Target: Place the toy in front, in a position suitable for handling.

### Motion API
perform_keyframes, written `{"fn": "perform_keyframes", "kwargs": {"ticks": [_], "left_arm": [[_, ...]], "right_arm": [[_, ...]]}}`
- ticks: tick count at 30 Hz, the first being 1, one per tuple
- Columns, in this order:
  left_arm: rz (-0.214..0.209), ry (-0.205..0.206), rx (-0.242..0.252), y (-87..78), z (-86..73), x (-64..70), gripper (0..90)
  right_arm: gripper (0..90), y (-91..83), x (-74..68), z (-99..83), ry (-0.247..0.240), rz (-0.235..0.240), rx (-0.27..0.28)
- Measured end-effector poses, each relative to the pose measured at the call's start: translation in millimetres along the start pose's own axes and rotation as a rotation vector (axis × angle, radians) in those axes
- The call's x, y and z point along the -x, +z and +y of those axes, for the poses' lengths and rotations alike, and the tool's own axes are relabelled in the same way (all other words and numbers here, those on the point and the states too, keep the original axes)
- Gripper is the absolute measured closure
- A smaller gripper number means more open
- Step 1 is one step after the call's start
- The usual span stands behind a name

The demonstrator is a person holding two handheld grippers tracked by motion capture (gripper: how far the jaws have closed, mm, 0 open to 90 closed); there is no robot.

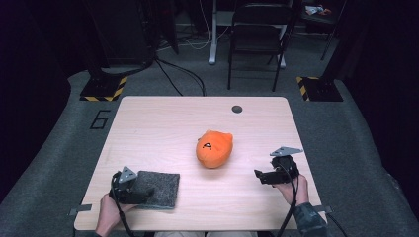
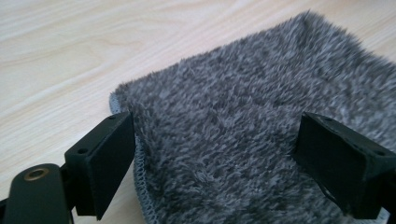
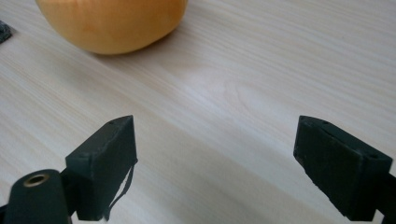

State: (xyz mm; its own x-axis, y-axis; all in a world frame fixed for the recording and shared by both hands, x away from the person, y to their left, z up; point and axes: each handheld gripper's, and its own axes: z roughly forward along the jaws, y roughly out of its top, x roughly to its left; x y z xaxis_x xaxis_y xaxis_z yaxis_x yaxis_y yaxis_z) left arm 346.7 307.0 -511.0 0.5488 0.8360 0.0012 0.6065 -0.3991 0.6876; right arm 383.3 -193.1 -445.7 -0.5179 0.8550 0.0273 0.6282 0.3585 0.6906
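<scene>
Table [image 1: 163, 123] | left claw [image 2: 212, 154] astride cloth [image 2: 243, 116] edge | right claw [image 3: 215, 158] over bare wood

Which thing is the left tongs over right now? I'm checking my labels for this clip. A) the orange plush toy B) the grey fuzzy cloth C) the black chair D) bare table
B: the left tongs stands open with its jaws either side of the grey fuzzy cloth, at the table's near left corner.

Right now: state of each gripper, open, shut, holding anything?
Left gripper: open, jaws astride the near edge of the grey fuzzy cloth, not clamped.
Right gripper: open, holding nothing, over bare table, short of the orange plush toy.
</scene>
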Motion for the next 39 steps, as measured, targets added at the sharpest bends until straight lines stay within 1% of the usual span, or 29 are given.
{"fn": "perform_keyframes", "kwargs": {"ticks": [1,2,3,6,7,8,9,10,11,12,13,14,15,16,18,20,22,24,26,27,28,30,31,34,35,36,37,38,39], "left_arm": [[-0.006,0.004,-0.005,1.9,-0.4,0.8,14.5],[-0.015,0.003,-0.014,2.8,-1.5,1.4,17.0],[-0.02,-0.002,-0.002,4.5,-3.6,1.9,20.2],[-0.036,-0.003,-0.006,2.6,-4.8,2.4,27.5],[-0.038,0.002,-0.003,2.3,-4.7,3.8,32.1],[-0.044,0.015,-0.012,1.0,-4.1,5.0,36.8],[-0.043,0.021,-0.002,0.9,-4.3,7.4,49.3],[-0.049,0.027,0.0,0.2,-4.3,9.2,49.3],[-0.046,0.039,-0.007,-0.9,-4.0,10.6,54.4],[-0.044,0.046,-0.002,-0.9,-4.0,11.8,58.0],[-0.052,0.055,-0.014,-2.1,-3.6,12.0,60.8],[-0.048,0.052,-0.004,-2.0,-4.0,12.7,64.0],[-0.043,0.056,0.002,-2.2,-4.4,12.9,65.7],[-0.044,0.058,0.002,-3.0,-4.5,13.2,67.5],[-0.053,0.062,0.004,-4.1,-4.5,13.1,69.4],[-0.047,0.064,0.014,-4.4,-4.5,12.9,70.0],[-0.058,0.064,0.019,-5.6,-4.8,12.5,70.8],[-0.061,0.062,0.03,-7.6,-4.3,13.9,71.0],[-0.083,0.066,0.031,-9.5,-3.1,16.2,71.0],[-0.085,0.075,0.032,-10.4,-2.2,18.1,70.9],[-0.089,0.07,0.05,-10.2,-1.8,20.8,71.0],[-0.104,0.082,0.056,-13.9,1.4,23.6,71.0],[-0.103,0.085,0.07,-15.2,2.8,25.6,71.0],[-0.127,0.081,0.09,-20.3,6.9,31.1,71.0],[-0.136,0.088,0.089,-22.2,8.6,33.1,71.0],[-0.136,0.086,0.102,-23.1,10.0,35.9,70.9],[-0.148,0.088,0.104,-24.0,12.1,37.9,70.9],[-0.153,0.09,0.109,-24.4,14.0,40.4,70.8],[-0.156,0.095,0.116,-24.3,16.1,42.9,70.8]], "right_arm": [[12.3,-2.8,0.1,-3.7,0.01,0.004,-0.001],[12.3,-4.6,1.5,-7.2,-0.001,0.001,0.0],[12.3,-6.9,1.1,-10.6,0.006,-0.009,-0.006],[12.5,-11.7,2.6,-20.5,0.015,-0.01,-0.025],[12.8,-13.0,3.6,-23.6,0.015,-0.016,-0.028],[12.9,-13.6,5.1,-26.6,0.014,-0.015,-0.03],[13.1,-14.7,7.2,-31.4,0.027,-0.022,-0.042],[13.1,-14.7,7.2,-31.4,0.027,-0.022,-0.042],[13.1,-15.1,8.2,-33.0,0.031,-0.025,-0.051],[13.2,-15.4,10.0,-33.9,0.023,-0.032,-0.054],[13.3,-15.4,11.0,-34.6,0.031,-0.034,-0.05],[13.4,-16.0,11.8,-34.7,0.045,-0.031,-0.054],[13.5,-15.6,13.8,-34.7,0.035,-0.034,-0.05],[13.5,-15.2,13.6,-34.6,0.048,-0.039,-0.053],[13.5,-15.1,15.0,-34.0,0.037,-0.039,-0.051],[13.6,-15.6,16.3,-32.8,0.03,-0.039,-0.045],[13.7,-16.7,16.0,-32.0,0.045,-0.046,-0.045],[13.7,-17.2,17.0,-31.1,0.039,-0.048,-0.035],[13.7,-18.1,17.7,-30.6,0.042,-0.046,-0.036],[13.7,-17.8,18.3,-30.7,0.039,-0.05,-0.036],[13.7,-17.6,18.7,-30.9,0.04,-0.05,-0.036],[13.7,-17.0,19.7,-31.6,0.043,-0.045,-0.038],[13.7,-16.8,20.1,-31.7,0.046,-0.048,-0.038],[13.7,-17.1,21.2,-31.0,0.044,-0.055,-0.036],[13.7,-17.3,21.4,-30.7,0.045,-0.055,-0.035],[13.7,-17.2,21.5,-30.6,0.045,-0.059,-0.036],[13.7,-16.6,21.7,-30.6,0.046,-0.061,-0.034],[13.7,-16.1,21.5,-30.5,0.052,-0.061,-0.035],[13.7,-15.8,22.3,-30.8,0.047,-0.059,-0.039]]}}
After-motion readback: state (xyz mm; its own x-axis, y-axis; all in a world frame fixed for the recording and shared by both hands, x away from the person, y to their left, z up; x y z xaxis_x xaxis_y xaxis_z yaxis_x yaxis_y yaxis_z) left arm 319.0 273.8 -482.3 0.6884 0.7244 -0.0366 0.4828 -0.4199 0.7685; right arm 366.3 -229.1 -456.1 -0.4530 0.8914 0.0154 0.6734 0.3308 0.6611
